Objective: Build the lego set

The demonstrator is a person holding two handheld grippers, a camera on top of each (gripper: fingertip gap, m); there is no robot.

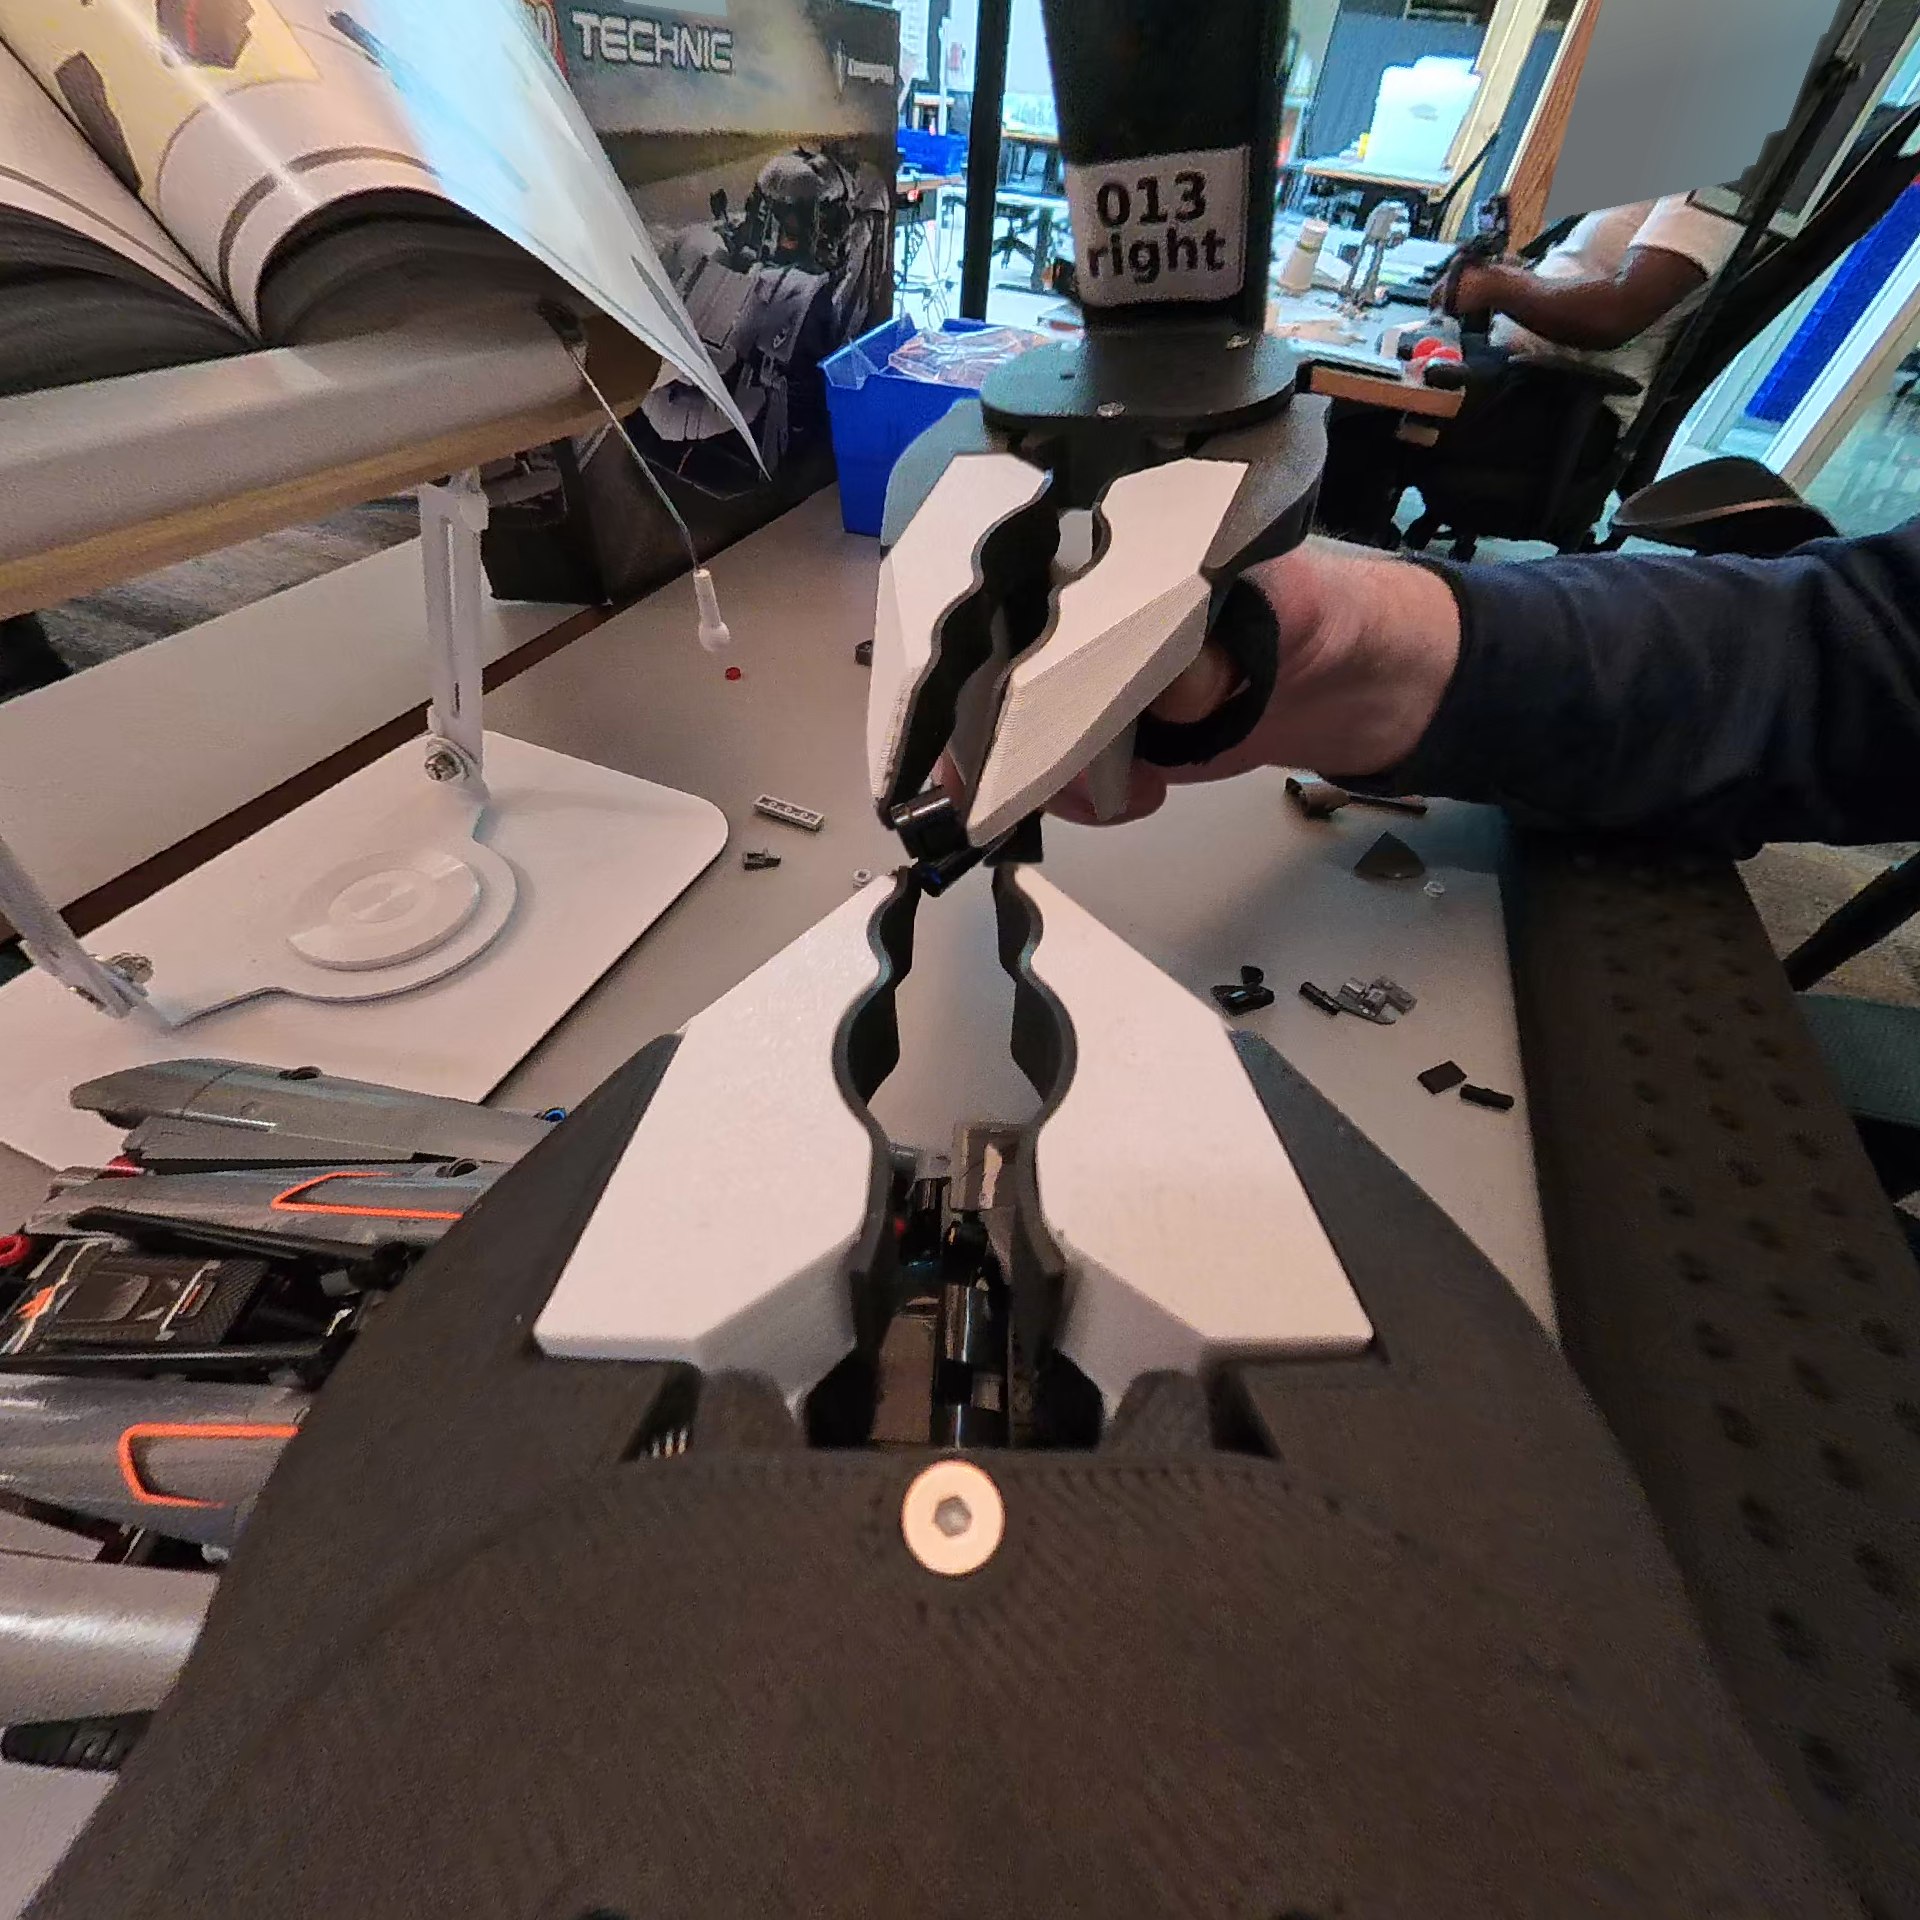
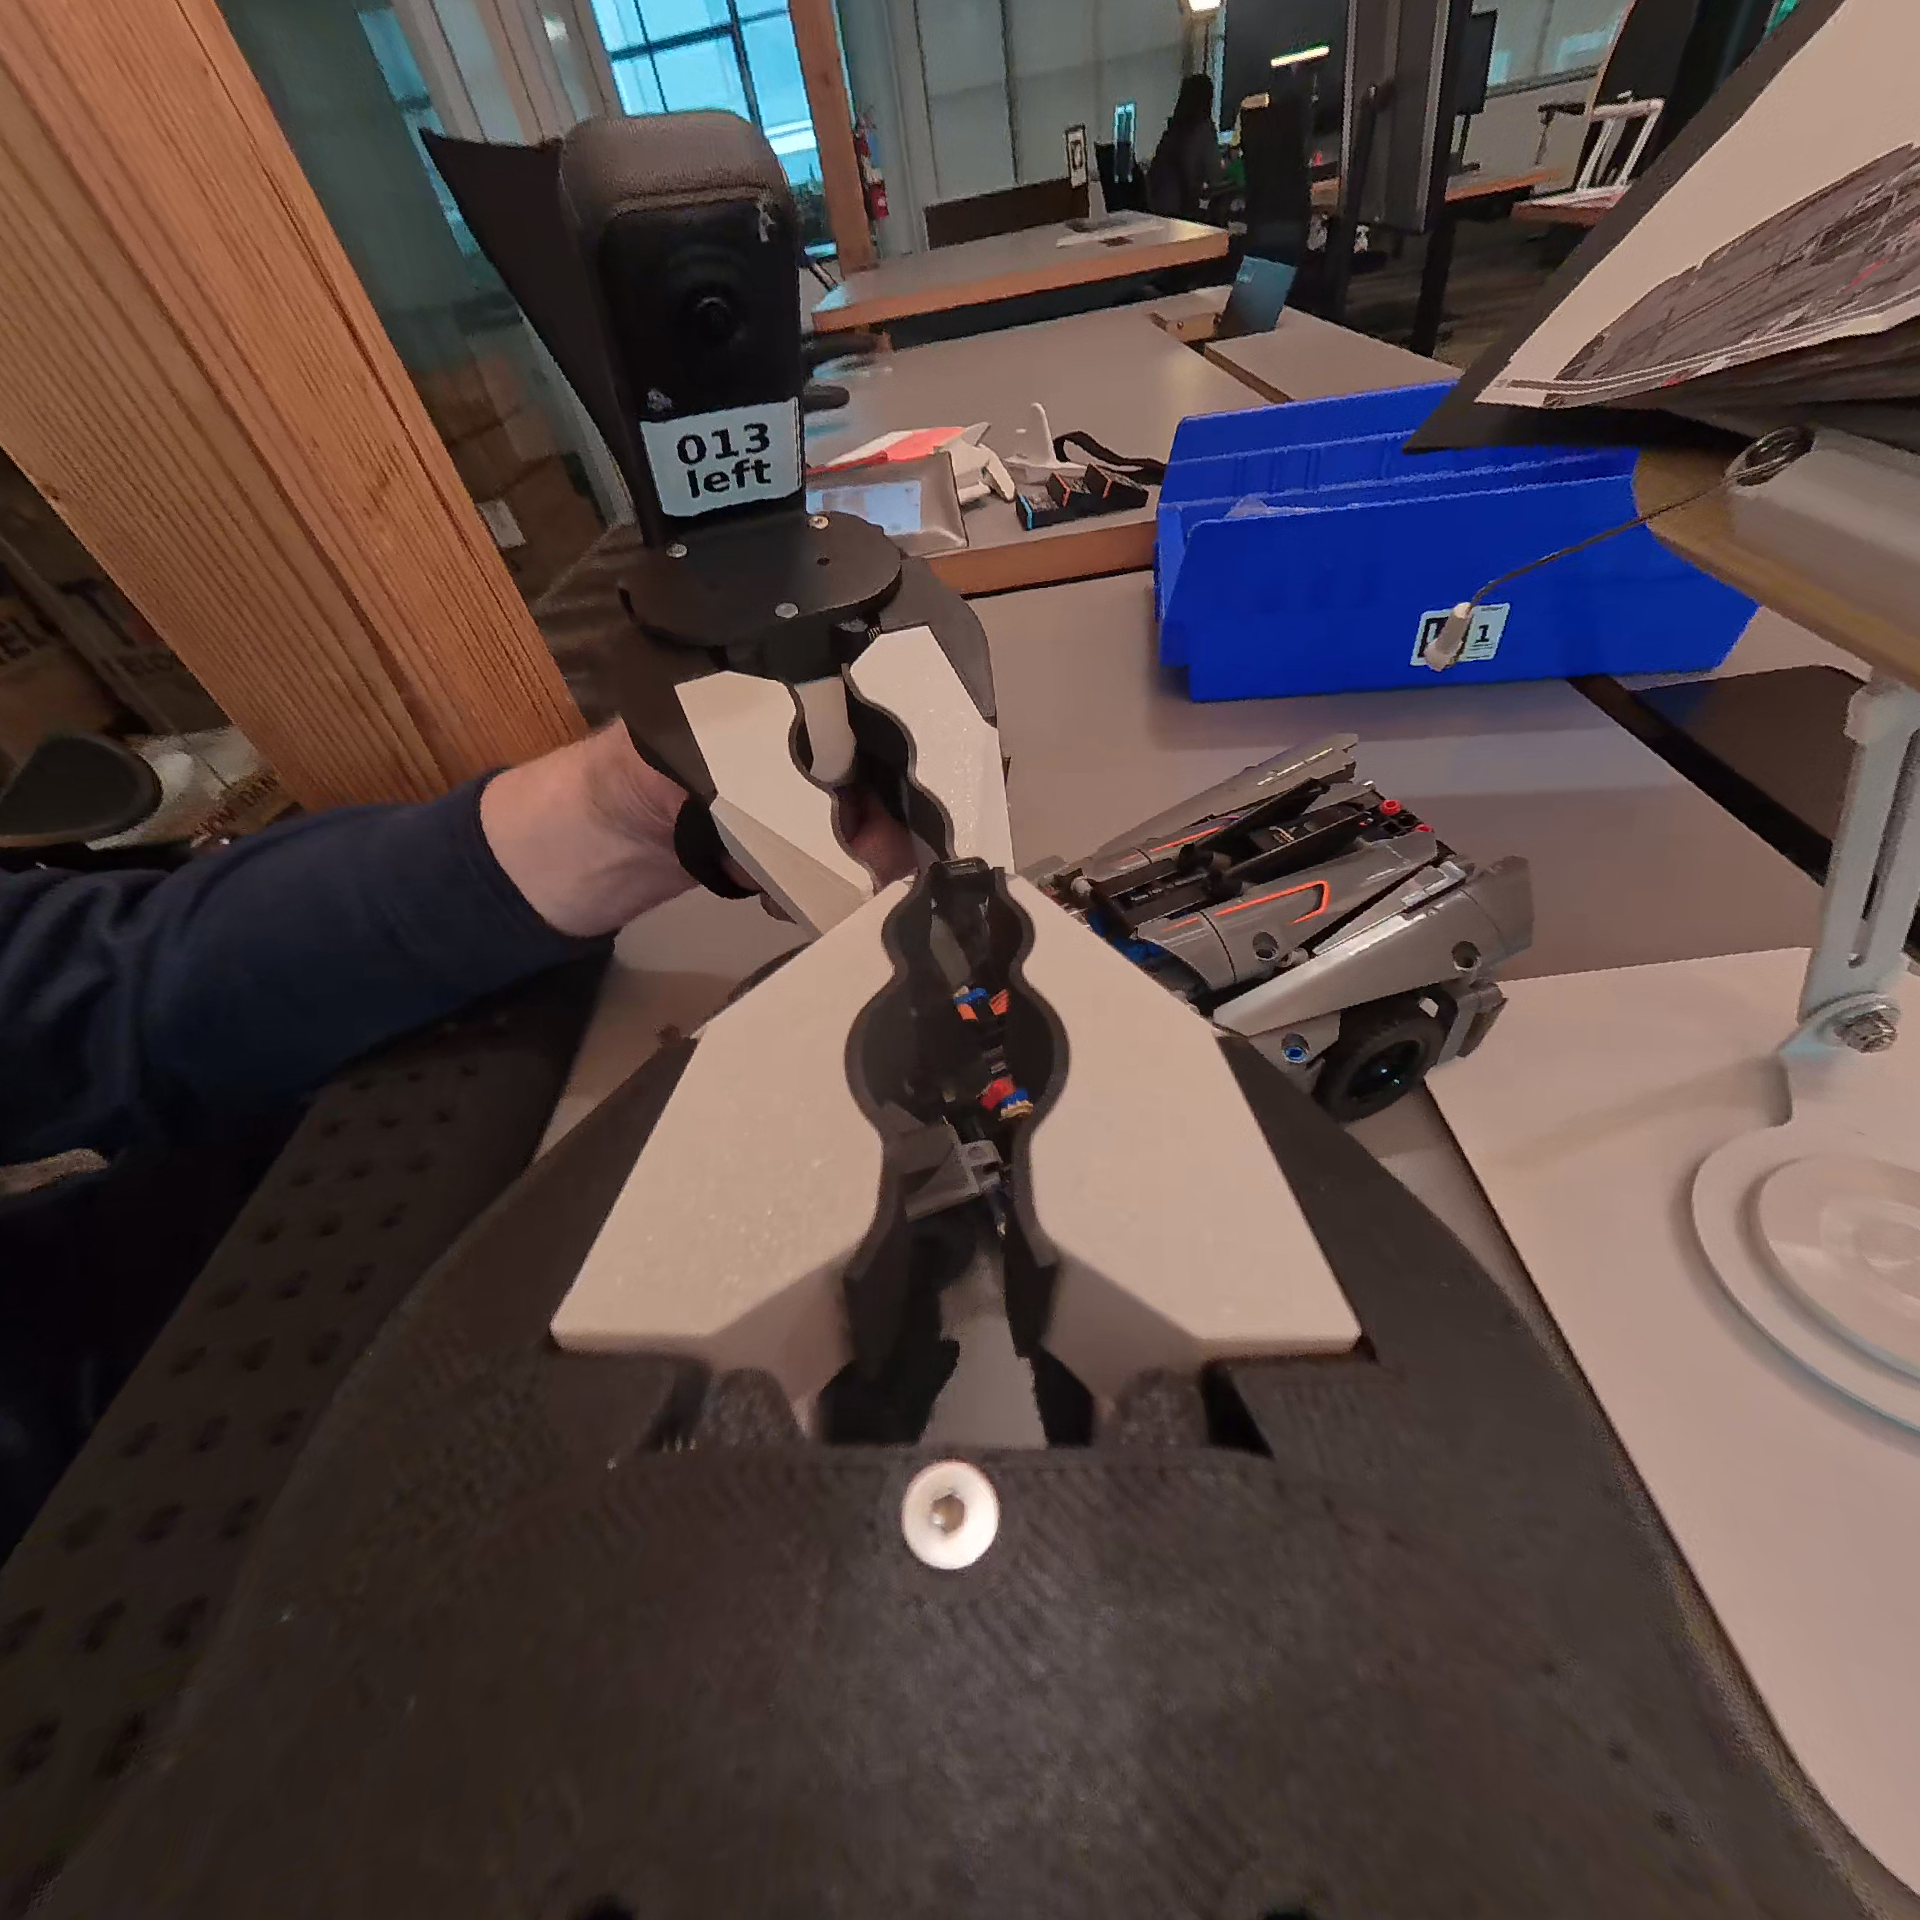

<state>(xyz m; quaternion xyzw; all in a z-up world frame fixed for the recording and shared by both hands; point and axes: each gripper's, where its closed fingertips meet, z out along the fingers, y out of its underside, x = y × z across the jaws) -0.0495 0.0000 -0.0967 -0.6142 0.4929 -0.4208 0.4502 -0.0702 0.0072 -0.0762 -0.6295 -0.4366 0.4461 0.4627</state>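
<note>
Right gripper [image 1: 925,821] clamping small black Lego connector [image 1: 920,808]; left gripper [image 1: 951,878], jaws slightly parted, pinching black pin [image 1: 940,871] at 12 o'clock. Aligning axes advisable before pressing. Grey-orange Lego car [image 2: 1299,935] resting at 3 o'clock.

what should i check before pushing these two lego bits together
1. Right gripper shut on the small black piece: ok.
2. Left gripper gripping the black pin: cannot tell, its fingertips are apart.
3. Piece and pin lined up: cannot tell, too small.
4. Both tips close together: ok.
5. Grey car model clear of both grippers: ok.
6. Instruction booklet open: ok.
</note>
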